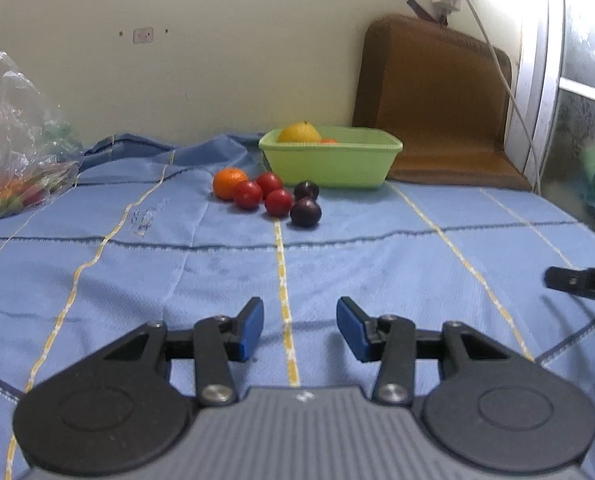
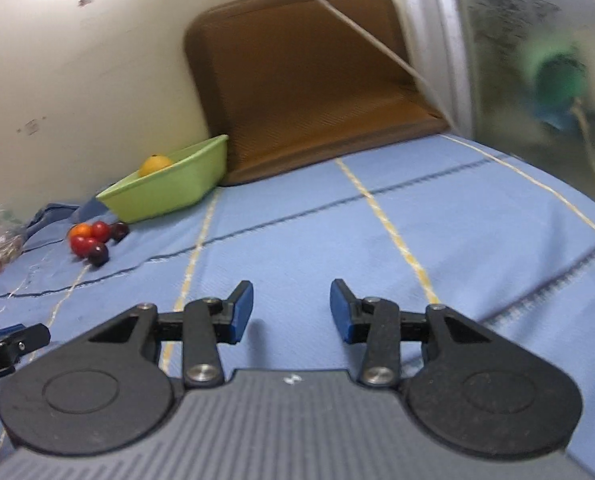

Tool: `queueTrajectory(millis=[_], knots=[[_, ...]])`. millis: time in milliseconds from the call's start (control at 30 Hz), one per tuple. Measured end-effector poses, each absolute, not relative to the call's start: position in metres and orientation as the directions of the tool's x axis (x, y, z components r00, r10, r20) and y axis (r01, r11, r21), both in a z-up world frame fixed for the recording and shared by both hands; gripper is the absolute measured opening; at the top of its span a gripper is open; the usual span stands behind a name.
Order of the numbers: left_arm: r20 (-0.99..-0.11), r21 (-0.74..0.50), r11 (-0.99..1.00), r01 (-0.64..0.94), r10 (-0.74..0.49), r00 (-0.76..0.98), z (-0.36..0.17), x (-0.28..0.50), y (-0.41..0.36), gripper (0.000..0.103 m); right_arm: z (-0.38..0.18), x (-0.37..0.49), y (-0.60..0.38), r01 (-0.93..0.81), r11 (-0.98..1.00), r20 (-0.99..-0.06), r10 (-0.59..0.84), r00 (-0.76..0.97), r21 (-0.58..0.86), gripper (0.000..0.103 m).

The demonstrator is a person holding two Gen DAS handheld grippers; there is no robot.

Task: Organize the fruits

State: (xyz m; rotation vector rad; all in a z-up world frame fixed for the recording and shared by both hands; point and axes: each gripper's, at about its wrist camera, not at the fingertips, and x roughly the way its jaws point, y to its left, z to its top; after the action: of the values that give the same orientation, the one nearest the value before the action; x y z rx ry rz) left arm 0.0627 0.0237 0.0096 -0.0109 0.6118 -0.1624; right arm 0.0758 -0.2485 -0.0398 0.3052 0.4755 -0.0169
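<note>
My left gripper (image 1: 300, 328) and right gripper (image 2: 291, 310) both hover partly open, empty, over the blue cloth (image 1: 377, 248). Green tub (image 1: 329, 160), long axis left-right, sits by the wall with one yellow fruit (image 1: 299, 133) inside; before it, touching: one orange (image 1: 228, 182), three tomatoes (image 1: 278, 202), two plums (image 1: 305, 212).

Brown cushion (image 1: 433, 96) (upright), blue cloth (image 1: 177, 264)

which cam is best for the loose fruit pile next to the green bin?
Left wrist. The loose fruit pile sits near centre, sharp enough to separate one orange, three red and two dark fruits in front of the green bin. Right wrist shows the pile small, blurred and overlapping at far left.
</note>
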Motion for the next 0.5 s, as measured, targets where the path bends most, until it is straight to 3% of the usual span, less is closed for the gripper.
queueTrajectory(millis=[200, 400, 500], knots=[[-0.579, -0.097, 0.985, 0.143, -0.173, 0.797, 0.007, 0.046, 0.036, 0.044, -0.035, 0.037, -0.261, 0.102, 0.940, -0.443, 0.055, 0.895, 0.324, 0.046], [-0.580, 0.028, 0.987, 0.161, -0.115, 0.806, 0.008, 0.032, 0.021, 0.048, -0.037, 0.013, -0.267, 0.080, 0.917, -0.433, 0.106, 0.895, 0.391, 0.046], [-0.581, 0.015, 0.986, 0.167, -0.127, 0.804, 0.008, 0.033, 0.024, 0.048, -0.039, 0.013, -0.260, 0.070, 0.927, -0.446, 0.111, 0.888, 0.369, 0.046]])
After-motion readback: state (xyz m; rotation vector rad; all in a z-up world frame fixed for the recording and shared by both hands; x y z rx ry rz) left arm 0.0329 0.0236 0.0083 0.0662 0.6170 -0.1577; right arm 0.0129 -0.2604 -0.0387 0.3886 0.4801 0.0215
